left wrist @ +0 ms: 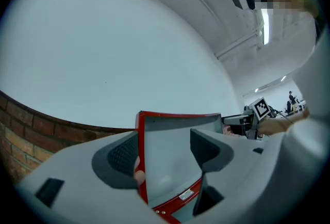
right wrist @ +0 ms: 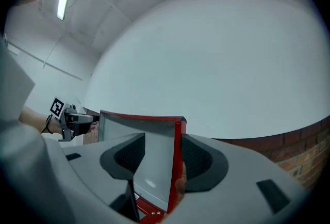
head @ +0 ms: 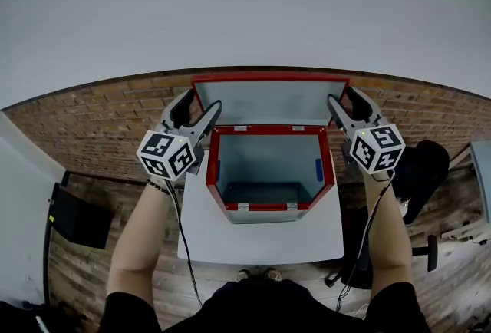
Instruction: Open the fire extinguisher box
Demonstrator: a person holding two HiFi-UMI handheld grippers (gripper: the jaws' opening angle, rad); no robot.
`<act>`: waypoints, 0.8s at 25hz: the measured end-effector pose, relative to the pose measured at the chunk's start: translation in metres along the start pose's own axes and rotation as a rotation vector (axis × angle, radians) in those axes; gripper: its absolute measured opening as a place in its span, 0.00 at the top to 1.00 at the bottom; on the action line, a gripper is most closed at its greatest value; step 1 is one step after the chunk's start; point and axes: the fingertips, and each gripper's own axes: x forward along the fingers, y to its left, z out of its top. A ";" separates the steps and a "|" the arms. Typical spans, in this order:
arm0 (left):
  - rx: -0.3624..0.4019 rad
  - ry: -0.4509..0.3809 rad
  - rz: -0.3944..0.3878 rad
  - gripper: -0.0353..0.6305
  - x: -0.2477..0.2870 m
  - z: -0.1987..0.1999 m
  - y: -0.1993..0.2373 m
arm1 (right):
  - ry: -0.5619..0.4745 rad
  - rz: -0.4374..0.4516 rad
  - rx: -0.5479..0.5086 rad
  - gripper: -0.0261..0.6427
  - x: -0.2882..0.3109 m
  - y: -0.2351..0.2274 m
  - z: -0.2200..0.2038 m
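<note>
The fire extinguisher box [head: 268, 207] stands open in the middle of a small white surface [head: 261, 239]. Its red-framed lid [head: 268, 100] is swung up at the box's 12 o'clock and stands before the white wall [head: 245, 1]. Looking down into the box, the head view shows grey walls and a grey floor, with a small blue patch [head: 319, 169] on the 3 o'clock wall and another on the 9 o'clock wall. Small silver fittings [head: 244, 206] sit on the red rim at 6 o'clock and at 12 o'clock.

The left hand-held gripper [head: 204, 99] is at the box's 10 o'clock, at the lid's left edge. Its jaws stand apart (a wide gap in the left gripper view), and the lid's red side edge lies between them, close against the outer jaw's pad — whether pad and edge touch, I cannot tell. The right hand-held gripper [head: 340, 93] mirrors it at 2 o'clock: jaws apart, the lid's right red edge between them, just beside the outer pad. Neither pair is clamped on the lid.

Below the white wall runs a band of brick [head: 100, 124], and the surface stands on a wooden floor [head: 84, 262].
</note>
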 end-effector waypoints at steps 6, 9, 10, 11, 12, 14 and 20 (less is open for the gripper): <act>0.017 0.042 0.014 0.41 0.023 -0.004 0.013 | 0.011 -0.010 0.003 0.61 0.022 -0.013 -0.003; 0.020 0.063 0.022 0.41 0.029 -0.006 0.018 | 0.019 -0.017 0.005 0.61 0.032 -0.017 -0.006; 0.020 0.067 0.025 0.41 0.031 -0.007 0.020 | 0.022 -0.018 0.005 0.61 0.034 -0.018 -0.006; 0.020 0.069 0.029 0.41 0.032 -0.007 0.021 | 0.024 -0.020 0.005 0.61 0.036 -0.018 -0.007; 0.019 0.071 0.033 0.41 0.033 -0.008 0.022 | 0.024 -0.023 0.007 0.61 0.037 -0.019 -0.007; 0.019 0.073 0.042 0.41 0.037 -0.009 0.024 | 0.025 -0.029 0.010 0.61 0.039 -0.020 -0.008; 0.031 0.087 0.056 0.41 0.043 -0.011 0.028 | 0.027 -0.049 -0.008 0.61 0.044 -0.023 -0.009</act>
